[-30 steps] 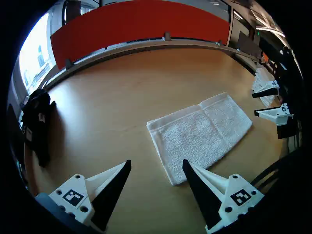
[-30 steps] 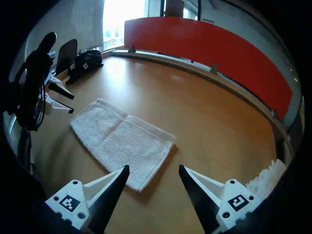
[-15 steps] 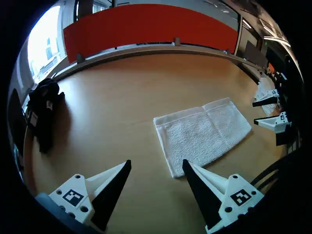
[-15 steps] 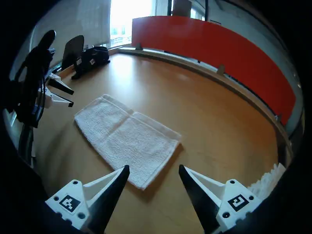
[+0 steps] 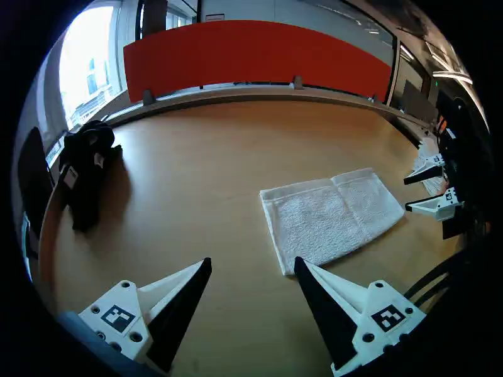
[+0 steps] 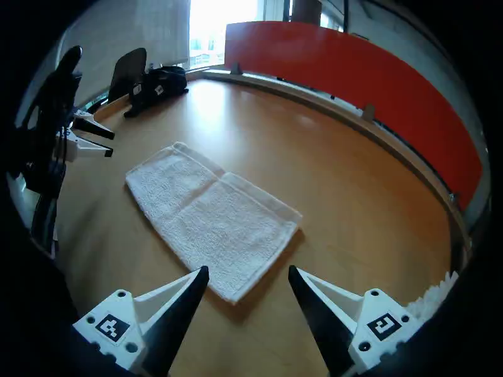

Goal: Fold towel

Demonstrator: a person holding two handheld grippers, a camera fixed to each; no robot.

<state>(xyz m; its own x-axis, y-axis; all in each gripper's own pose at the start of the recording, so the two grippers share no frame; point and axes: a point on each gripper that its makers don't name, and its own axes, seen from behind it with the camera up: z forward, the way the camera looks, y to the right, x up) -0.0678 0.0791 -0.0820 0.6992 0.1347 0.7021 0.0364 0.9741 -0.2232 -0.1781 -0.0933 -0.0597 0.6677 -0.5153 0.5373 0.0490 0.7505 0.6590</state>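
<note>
Your towel [image 5: 331, 217] is lying flat and already folded on the table [image 5: 207, 157], well off the far edge where the red divider [image 5: 251, 56] runs. Your left gripper [image 5: 252, 261] and right gripper [image 6: 248, 269] are both spread wide, holding nothing, each hovering near opposite short ends of it. A black bag [image 5: 85, 169] sits way over by a side edge.

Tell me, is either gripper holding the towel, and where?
Nothing is held: left gripper and right gripper have open jaws, and the towel lies free on the table.
</note>
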